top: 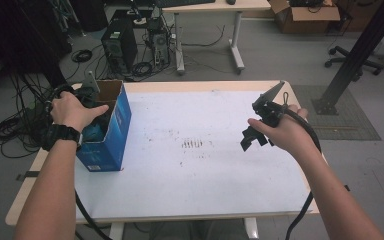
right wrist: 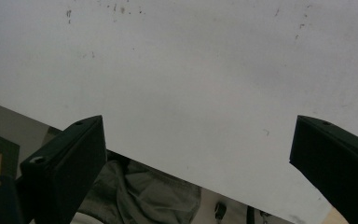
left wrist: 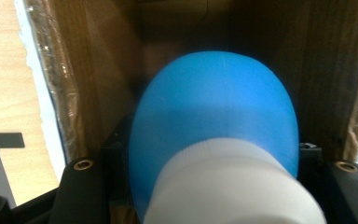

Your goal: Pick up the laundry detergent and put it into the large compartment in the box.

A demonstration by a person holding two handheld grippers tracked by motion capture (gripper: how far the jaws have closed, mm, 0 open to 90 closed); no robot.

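A tall blue cardboard box (top: 112,132) stands open-topped at the table's left edge. My left gripper (left wrist: 212,154) reaches down into it, shut on a rounded blue object with a white end (left wrist: 214,112). Its black jaws press on the object from both sides, with the brown inner walls (left wrist: 98,70) of the box around it. In the high view the left hand (top: 72,111) covers that gripper at the box's mouth. My right gripper (top: 256,124) hovers over the right side of the white table (top: 200,170). It is open (right wrist: 198,126) with nothing between its jaws.
Small dark marks (top: 192,144) dot the middle of the tabletop. Beyond the table are computer towers (top: 119,47) with cables (top: 10,130) on the floor, a second desk (top: 210,10), a cardboard box (top: 305,17) and a black slanted post (top: 360,50).
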